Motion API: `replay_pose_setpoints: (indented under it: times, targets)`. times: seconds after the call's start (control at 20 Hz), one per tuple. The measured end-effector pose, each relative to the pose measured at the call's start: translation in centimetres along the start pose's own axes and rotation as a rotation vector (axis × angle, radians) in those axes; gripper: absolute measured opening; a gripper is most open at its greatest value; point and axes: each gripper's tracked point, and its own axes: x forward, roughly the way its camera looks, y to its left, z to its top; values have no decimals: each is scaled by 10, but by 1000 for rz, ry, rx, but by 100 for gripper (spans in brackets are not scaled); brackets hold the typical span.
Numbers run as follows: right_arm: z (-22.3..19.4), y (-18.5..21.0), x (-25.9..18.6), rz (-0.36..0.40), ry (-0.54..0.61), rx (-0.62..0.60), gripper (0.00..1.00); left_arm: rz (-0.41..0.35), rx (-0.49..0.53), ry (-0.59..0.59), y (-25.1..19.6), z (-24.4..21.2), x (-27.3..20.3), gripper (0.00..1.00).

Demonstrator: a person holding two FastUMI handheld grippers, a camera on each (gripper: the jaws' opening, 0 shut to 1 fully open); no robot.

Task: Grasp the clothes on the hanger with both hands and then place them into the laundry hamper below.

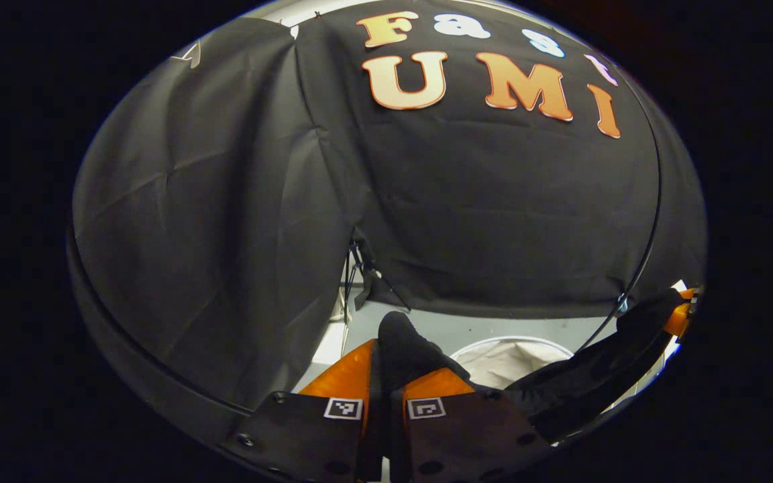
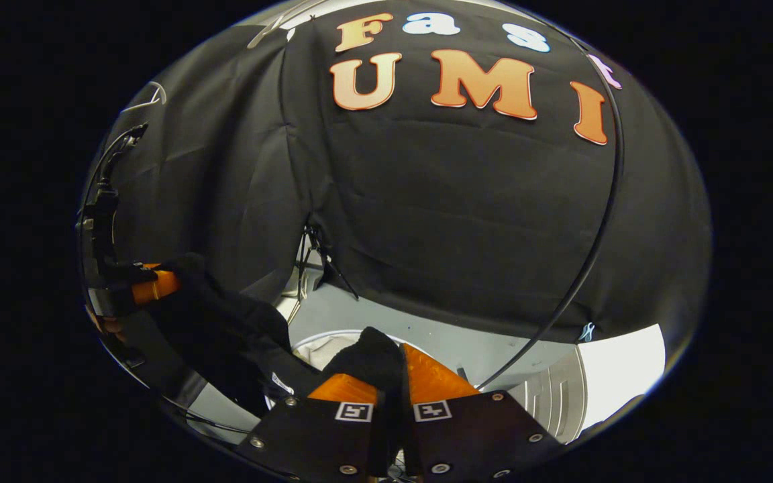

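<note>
A black garment hangs stretched between my two grippers. In the left gripper view my left gripper is shut on a bunched end of it, and the cloth runs right to the other gripper at the edge. In the right gripper view my right gripper is shut on the other bunched end; the garment sags left to the far gripper. The white laundry hamper sits on the floor below the cloth, with its rim peeking out behind my fingers.
A thin black hoop or rail curves across in front of the booth wall. A tripod stand stands on the grey floor at the gap in the cloth. A bright white panel lies low on the right.
</note>
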Motion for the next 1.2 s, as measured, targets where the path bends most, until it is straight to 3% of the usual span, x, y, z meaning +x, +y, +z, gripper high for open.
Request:
replay_pose_setpoints:
  times: [0.15, 0.3, 0.35, 0.45, 0.55, 0.6, 0.65, 1.2]
  targets:
    - [-15, 3, 1, 6, 41, -1, 15, 4, -61, 99, 2, -25, 4, 11]
    - [-23, 8, 1, 21, 60, -7, 19, 8, -106, 185, 4, -48, 13, 33]
    - [-23, 7, 2, 20, 66, -5, 33, 5, -108, 208, 4, -56, 15, 38]
    - [-30, 10, 4, 30, 79, 10, 39, 2, -104, 238, 3, -66, 14, 68]
    - [-28, 8, 0, 33, 75, 34, 77, 17, -93, 249, 8, -75, 12, 96]
    - [-24, 7, -3, 34, 69, 47, 92, 20, -93, 254, 9, -80, 11, 96]
    - [-21, 6, -3, 35, 64, 55, 93, 21, -96, 244, 9, -78, 11, 95]
    - [-20, -4, -27, 8, 38, 71, 93, -48, -72, 142, -12, -44, -17, 97]
